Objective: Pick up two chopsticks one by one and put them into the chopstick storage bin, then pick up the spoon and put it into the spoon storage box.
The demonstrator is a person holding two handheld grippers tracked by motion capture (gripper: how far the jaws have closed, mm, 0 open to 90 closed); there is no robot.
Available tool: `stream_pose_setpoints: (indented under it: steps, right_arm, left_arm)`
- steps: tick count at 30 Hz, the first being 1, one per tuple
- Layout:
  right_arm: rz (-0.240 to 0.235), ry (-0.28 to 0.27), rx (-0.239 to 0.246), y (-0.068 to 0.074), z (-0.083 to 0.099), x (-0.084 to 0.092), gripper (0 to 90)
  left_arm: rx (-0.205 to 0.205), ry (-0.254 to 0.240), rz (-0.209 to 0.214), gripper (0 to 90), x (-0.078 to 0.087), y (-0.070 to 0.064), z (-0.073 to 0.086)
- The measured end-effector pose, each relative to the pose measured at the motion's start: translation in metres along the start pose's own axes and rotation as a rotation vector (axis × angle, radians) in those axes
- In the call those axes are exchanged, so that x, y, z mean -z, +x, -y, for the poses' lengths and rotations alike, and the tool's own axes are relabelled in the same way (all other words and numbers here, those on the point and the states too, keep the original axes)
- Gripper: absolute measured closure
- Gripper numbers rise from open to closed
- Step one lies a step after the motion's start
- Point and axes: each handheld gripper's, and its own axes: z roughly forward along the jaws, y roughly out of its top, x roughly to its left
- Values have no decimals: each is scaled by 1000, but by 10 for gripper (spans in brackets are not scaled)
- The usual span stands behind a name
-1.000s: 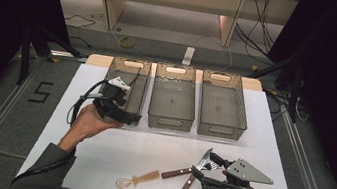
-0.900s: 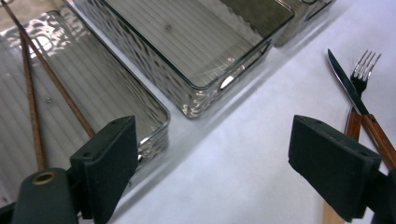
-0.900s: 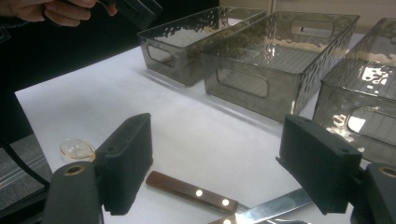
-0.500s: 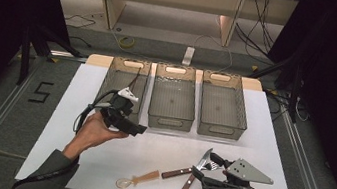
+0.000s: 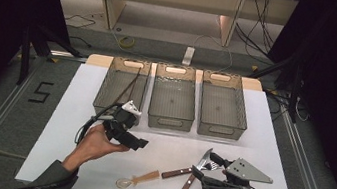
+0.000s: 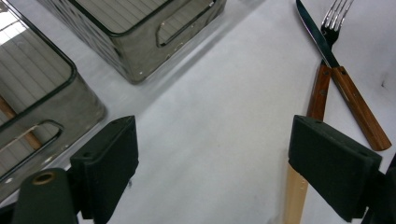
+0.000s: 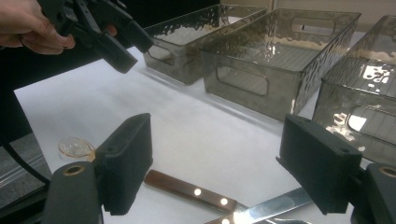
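Spoon [image 5: 137,179]; left claw [image 5: 138,143] wide, empty

The high view looks forward and down from above my side of the table [image 5: 78,111], far enough back to take in all three bins [image 5: 170,102] and the floor around. The camera on my left tool [image 6: 212,172] sits close over the table, looking along its two jaws at the knife [image 6: 341,70] and fork [image 6: 327,56], which the high view also holds near my right hand. The camera on my right tool [image 7: 219,168] rides low, facing across the table toward the bins [image 7: 275,56] and my left tool [image 7: 107,32].
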Motion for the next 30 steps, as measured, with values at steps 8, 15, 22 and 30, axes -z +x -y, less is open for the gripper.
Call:
stream_pose_setpoints:
  steps: [8, 15, 22, 30]
  right_arm:
    - [10, 1, -5, 0, 1, 2, 260]
    - [19, -3, -8, -1, 2, 5, 260]
    - [21, -1, 1, 2, 2, 7, 260]
    - [19, 1, 0, 0, 2, 6, 259]
  left_arm:
    - [-18, 30, 8, 156, -4, -7, 7]
    - [-32, 64, 8, 158, -13, -15, 9]
    - [-64, 114, 19, 160, -20, -28, 13]
    - [-80, 162, 37, 199, -29, -38, 17]
